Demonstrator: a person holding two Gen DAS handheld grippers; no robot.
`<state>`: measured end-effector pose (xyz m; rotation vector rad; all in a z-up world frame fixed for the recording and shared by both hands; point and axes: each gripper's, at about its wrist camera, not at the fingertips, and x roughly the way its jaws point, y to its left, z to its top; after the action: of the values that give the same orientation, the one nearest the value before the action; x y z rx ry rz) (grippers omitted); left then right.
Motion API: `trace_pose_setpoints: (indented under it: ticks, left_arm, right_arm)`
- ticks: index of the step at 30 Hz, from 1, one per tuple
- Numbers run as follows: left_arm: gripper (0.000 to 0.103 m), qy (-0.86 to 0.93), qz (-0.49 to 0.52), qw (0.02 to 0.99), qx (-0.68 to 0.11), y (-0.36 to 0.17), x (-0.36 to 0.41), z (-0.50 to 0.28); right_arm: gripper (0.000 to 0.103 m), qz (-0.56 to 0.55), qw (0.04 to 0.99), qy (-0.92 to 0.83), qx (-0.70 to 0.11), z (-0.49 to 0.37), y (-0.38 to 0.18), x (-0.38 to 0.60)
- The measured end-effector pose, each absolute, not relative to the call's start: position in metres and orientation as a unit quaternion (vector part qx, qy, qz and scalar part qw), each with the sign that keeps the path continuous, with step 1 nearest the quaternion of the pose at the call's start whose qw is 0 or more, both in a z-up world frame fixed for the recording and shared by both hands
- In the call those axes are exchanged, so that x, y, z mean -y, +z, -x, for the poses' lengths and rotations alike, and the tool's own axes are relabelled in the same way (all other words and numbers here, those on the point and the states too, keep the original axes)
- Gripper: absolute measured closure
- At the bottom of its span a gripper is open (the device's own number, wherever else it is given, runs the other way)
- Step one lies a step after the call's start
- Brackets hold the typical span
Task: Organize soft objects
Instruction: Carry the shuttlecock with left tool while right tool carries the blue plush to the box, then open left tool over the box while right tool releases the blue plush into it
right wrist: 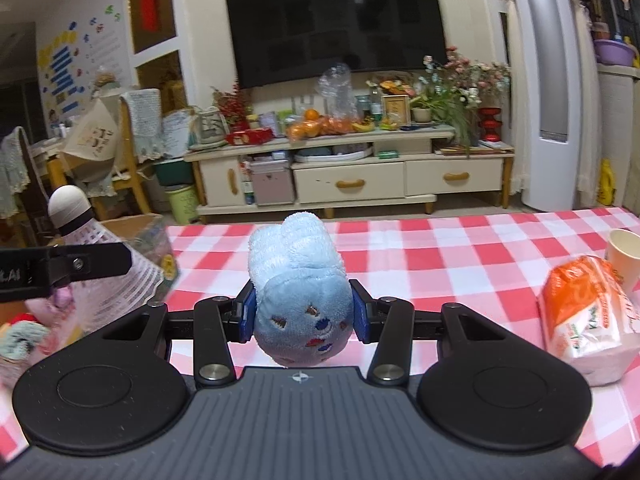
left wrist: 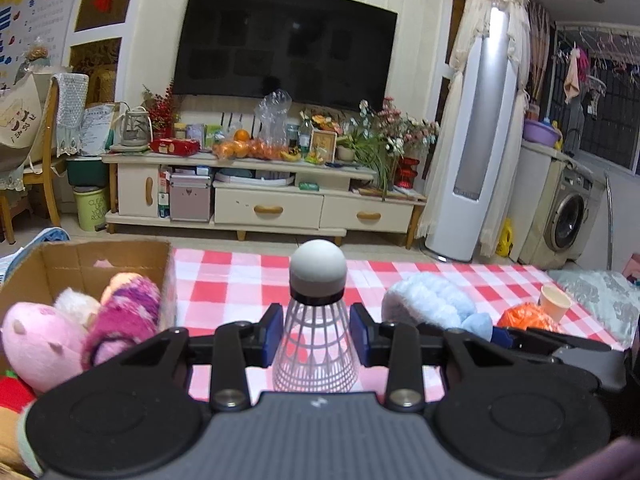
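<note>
1. Your left gripper (left wrist: 317, 334) is clenched on a shuttlecock (left wrist: 316, 320): the blue pads press its white mesh skirt from both sides, and the grey cork points away from you, above the table.
2. Your right gripper (right wrist: 303, 311) grasps a light-blue plush toy (right wrist: 298, 288), its pads squeezing the rounded body while the fluffy end sticks forward.
3. Both loads hang over the red-and-white checked tablecloth (right wrist: 440, 252).
4. To your left stands an open cardboard box (left wrist: 86, 264), touching the cloth's edge, with pink and purple plush toys (left wrist: 80, 326) piled inside.
5. To your right lie an orange-and-white packet (right wrist: 588, 312), probably tissues, though the print is blurred, and a paper cup (right wrist: 624, 254) just behind it.
</note>
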<state>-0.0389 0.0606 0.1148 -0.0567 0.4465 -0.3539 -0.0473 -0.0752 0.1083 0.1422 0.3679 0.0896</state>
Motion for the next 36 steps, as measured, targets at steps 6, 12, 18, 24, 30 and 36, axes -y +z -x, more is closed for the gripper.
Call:
trace_pose_setpoints:
  ticks: [6,12,18,24,30,36]
  left_arm:
    - [0.068,-0.159,0.052,0.965,-0.201,0.131,-0.091,0.038]
    - [0.068,-0.117,0.086,0.972,-0.185,0.142,-0.130,0.029]
    - [0.068,-0.069,0.118,0.975,-0.175,0.145,-0.165,0.017]
    - [0.068,-0.036,0.140,0.973,-0.179,0.142,-0.189,0.001]
    - [0.068,-0.019,0.162,0.969,-0.185,0.137,-0.208,-0.014]
    - [0.068,0.002,0.180,0.965,-0.192,0.132,-0.228,-0.024]
  right_arm:
    - [0.046,-0.083,0.977,0.087,-0.176,0.045,0.127,0.059]
    - [0.046,-0.086,0.972,0.135,-0.173,0.033,0.146,0.034]
    - [0.046,-0.089,0.966,0.178,-0.167,0.015,0.161,0.003]
    - [0.046,-0.076,0.960,0.214,-0.163,-0.006,0.172,-0.032]
    - [0.046,-0.070,0.953,0.243,-0.165,-0.026,0.177,-0.063]
    - [0.046,-0.062,0.947,0.261,-0.174,-0.045,0.173,-0.089]
